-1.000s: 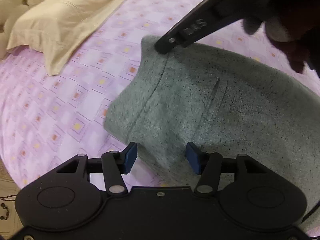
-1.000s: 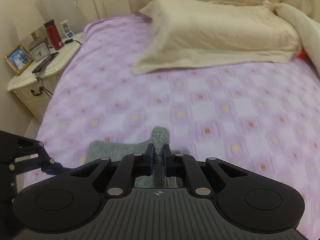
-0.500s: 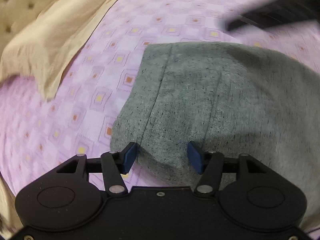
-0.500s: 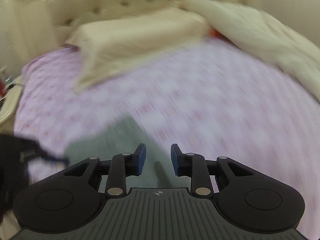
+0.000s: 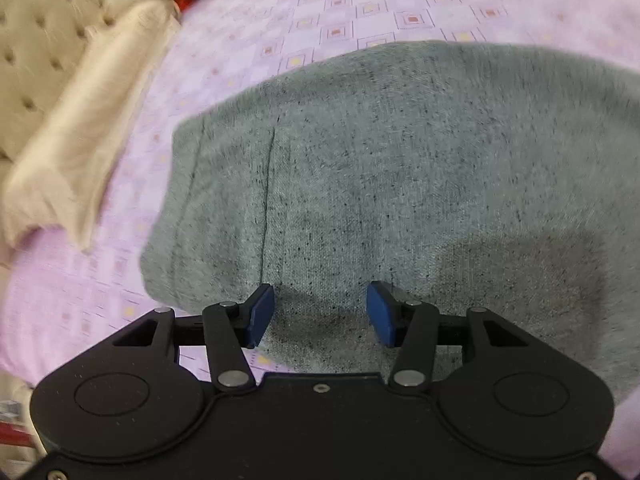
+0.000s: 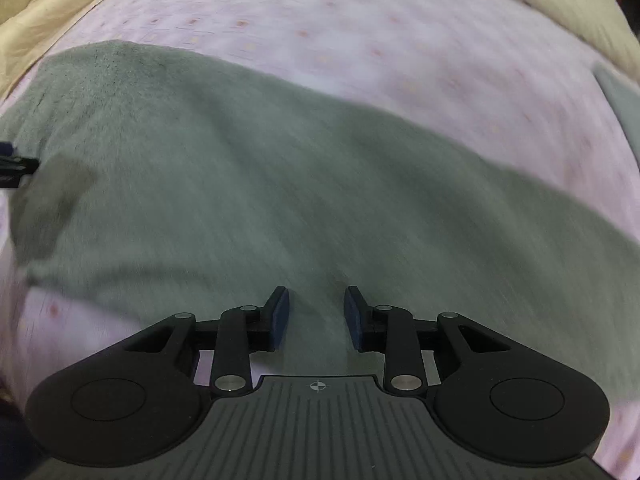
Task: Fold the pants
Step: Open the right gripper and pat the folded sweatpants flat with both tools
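Grey speckled pants (image 5: 400,184) lie flat on the purple patterned bedsheet (image 5: 360,8). My left gripper (image 5: 320,314) hovers over their near part with its jaws closing; the fabric lies below the blue pads (image 5: 260,312), not pinched. In the right wrist view the same grey pants (image 6: 240,184) stretch across the blurred picture. My right gripper (image 6: 316,318) hangs over them, jaws opening, nothing between the pads. The tip of the left gripper (image 6: 16,168) shows at that view's left edge.
A cream pillow (image 5: 76,132) and the tufted headboard (image 5: 36,40) lie left of the pants. A cream duvet (image 6: 552,4) lies at the right wrist view's upper right. Purple sheet (image 6: 360,32) stretches beyond the pants.
My right gripper let go of the pants fold, opened and swept fast to the right over the laid-out fabric. My left gripper shifted over the pants and rolled. The raised fold now lies flat.
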The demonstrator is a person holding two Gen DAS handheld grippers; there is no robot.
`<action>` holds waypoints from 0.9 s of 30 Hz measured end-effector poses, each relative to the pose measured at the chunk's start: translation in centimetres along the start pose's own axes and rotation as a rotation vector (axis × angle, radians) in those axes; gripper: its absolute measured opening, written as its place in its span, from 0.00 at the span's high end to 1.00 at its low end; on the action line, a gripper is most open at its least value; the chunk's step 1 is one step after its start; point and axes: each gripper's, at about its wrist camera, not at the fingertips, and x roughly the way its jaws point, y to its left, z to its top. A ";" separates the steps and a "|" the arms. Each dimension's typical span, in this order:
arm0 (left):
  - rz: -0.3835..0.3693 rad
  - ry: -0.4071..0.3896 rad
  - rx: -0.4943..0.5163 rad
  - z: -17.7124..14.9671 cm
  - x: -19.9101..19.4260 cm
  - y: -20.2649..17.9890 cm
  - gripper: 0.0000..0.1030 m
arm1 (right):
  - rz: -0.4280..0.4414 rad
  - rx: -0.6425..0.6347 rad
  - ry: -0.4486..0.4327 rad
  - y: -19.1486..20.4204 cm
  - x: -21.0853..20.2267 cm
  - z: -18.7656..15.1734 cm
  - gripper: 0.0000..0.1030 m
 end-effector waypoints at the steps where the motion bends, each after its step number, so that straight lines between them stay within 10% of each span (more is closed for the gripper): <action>1: 0.023 0.015 0.003 0.4 -0.3 -0.4 0.47 | 0.012 0.017 -0.010 -1.3 -0.7 -0.6 0.71; 12: -0.039 0.042 -0.240 2.1 -10.1 -7.9 0.49 | 0.016 0.743 -0.283 -24.2 -7.4 -11.2 0.63; 27: -0.206 -0.005 0.087 2.5 -18.2 -23.2 0.48 | 0.199 1.159 -0.403 -35.2 -3.2 -17.2 0.58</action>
